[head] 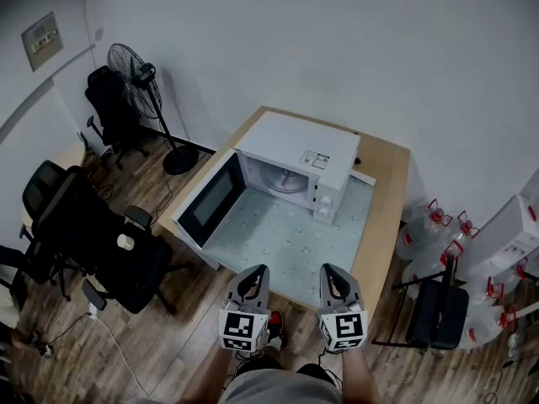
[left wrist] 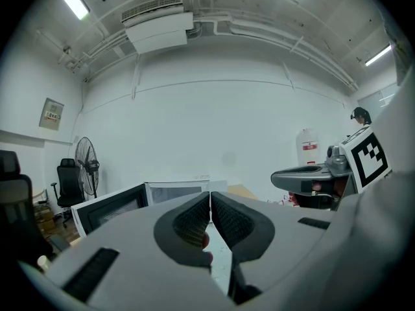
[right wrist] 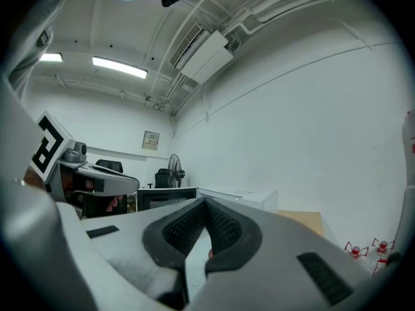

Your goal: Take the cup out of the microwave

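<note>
Looking steeply down from the head camera, a white microwave (head: pixel 299 146) sits on a wooden table (head: pixel 389 194) at twelve o'clock from the person. Its door (head: pixel 210 199) is swung wide toward nine o'clock. Inside the open cavity only the round glass turntable (head: pixel 282 178) shows; the cup itself cannot be made out (it may be hidden under the cavity's roof, or be too small to see). The left claw (head: pixel 255 273) and right claw (head: pixel 331 271) hover side by side at six o'clock, by the table's near edge, well apart from the oven. Each claw's own view shows its ribbed pads pressed together with nothing between them. A cup is likely stiff, fairly light, smooth-walled and breakable, perhaps warm. A hold across the rim wall or on a handle, kept upright, seems safest.
</note>
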### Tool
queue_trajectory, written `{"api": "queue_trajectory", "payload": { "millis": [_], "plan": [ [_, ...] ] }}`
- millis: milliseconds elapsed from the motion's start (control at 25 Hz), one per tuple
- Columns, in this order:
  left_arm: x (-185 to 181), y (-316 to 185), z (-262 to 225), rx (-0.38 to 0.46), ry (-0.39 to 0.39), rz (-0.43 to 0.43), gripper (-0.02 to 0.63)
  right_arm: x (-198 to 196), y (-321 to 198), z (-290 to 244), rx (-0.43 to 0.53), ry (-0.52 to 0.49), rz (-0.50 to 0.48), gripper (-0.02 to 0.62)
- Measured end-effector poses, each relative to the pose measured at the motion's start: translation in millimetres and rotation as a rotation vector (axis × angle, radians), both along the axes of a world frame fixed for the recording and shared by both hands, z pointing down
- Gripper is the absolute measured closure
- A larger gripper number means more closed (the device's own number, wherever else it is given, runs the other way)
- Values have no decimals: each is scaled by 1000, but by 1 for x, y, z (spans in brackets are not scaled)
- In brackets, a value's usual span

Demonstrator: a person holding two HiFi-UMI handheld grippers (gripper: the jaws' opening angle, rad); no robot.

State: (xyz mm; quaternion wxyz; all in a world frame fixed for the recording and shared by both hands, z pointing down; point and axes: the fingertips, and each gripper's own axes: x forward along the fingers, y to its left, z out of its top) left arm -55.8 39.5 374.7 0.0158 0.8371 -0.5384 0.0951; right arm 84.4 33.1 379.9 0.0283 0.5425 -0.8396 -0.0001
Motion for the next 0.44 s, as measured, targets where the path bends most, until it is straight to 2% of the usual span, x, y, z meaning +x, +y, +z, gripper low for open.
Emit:
{"api": "queue_trajectory", "payload": {
  "millis": [440],
  "plan": [
    [-1,-1,-1,-7,5,1,580,-2,-1,2,-2,-3,1,578]
  ]
}}
